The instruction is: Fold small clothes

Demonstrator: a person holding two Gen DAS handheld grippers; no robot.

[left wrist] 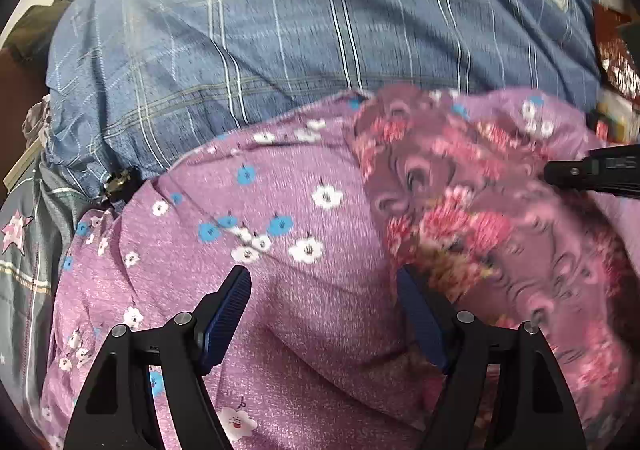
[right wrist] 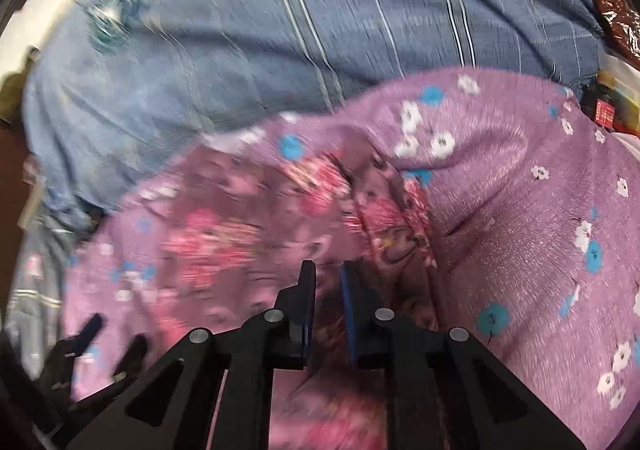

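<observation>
The left gripper (left wrist: 324, 290) is spread wide, with nothing between its ribbed blue pads (left wrist: 228, 314); it hangs just above the lilac cloth (left wrist: 304, 298), a soft, finely speckled fabric printed with small white and blue flowers. The right gripper (right wrist: 327, 278) has its jaws brought near together, with only a narrow slit between them, and dark pink fabric shows in that slit; whether it really pinches this fabric I cannot tell, because the right wrist view is blurred. This fabric is the rose garment (right wrist: 248, 226), mauve with red and pink blossoms, crumpled in folds on top of the lilac cloth. In the left wrist view the rose garment (left wrist: 472, 218) lies to the right of the lilac cloth's flat part, and one black finger of the right gripper (left wrist: 592, 170) touches its edge. Beyond the lilac cloth is a blue sheet (left wrist: 304, 34) with thin white stripes and round emblems, wrinkled. Only the left wrist view shows a small metal clasp (left wrist: 120, 182) at the lilac cloth's far left edge. Only the right wrist view shows the left gripper (right wrist: 92, 346), low at the lilac cloth's left side.
</observation>
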